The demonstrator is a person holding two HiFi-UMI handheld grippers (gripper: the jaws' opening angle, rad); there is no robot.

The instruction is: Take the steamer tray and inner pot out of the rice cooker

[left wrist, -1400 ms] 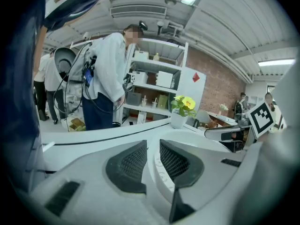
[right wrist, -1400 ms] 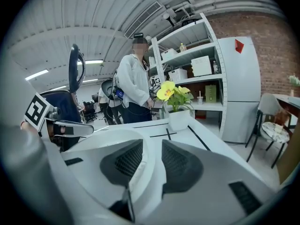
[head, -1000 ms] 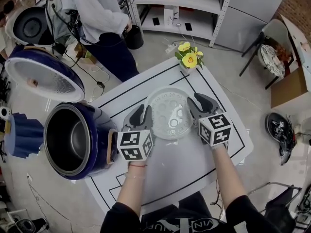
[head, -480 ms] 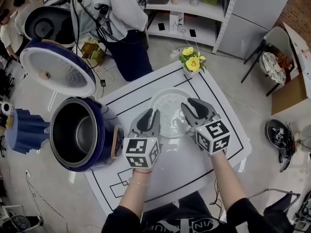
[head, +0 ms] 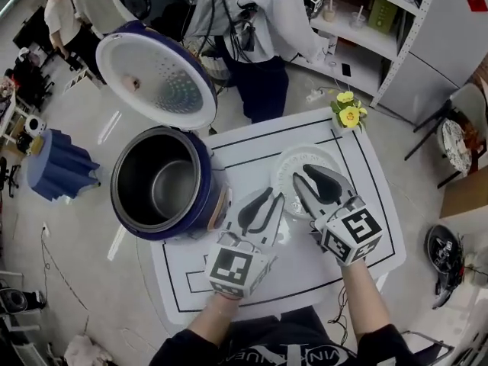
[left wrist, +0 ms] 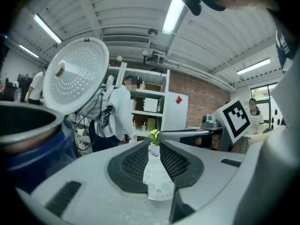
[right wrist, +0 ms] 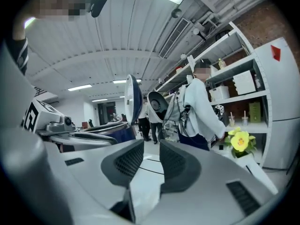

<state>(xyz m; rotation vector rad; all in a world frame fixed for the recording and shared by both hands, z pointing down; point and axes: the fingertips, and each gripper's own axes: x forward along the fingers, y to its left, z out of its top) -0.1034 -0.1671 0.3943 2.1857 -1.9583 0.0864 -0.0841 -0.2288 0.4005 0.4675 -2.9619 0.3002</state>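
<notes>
The round white perforated steamer tray (head: 293,163) lay out on the white mat (head: 252,139); the metal inner pot (head: 164,187) sat in the dark-blue rice cooker (head: 203,181). Both tools were empty: the left gripper (left wrist: 154,146) narrowly parted, the right gripper (right wrist: 151,144) wider, though just closing a little. Jaws that narrow would likely butt the pot's rim instead of straddling it.

Wide open from above into the rice cooker (head: 130,223), straight down to the inner pot (head: 168,193); walled on the far side by the raised lid (head: 156,75). Bare along the near strip of the table (head: 305,269). Taken up mid-table by the steamer tray (head: 305,155), near the cooker, with only a narrow lane between. Crowded at the far corner by flowers (head: 348,114) and, past the far edge, by a standing person (head: 267,14)
</notes>
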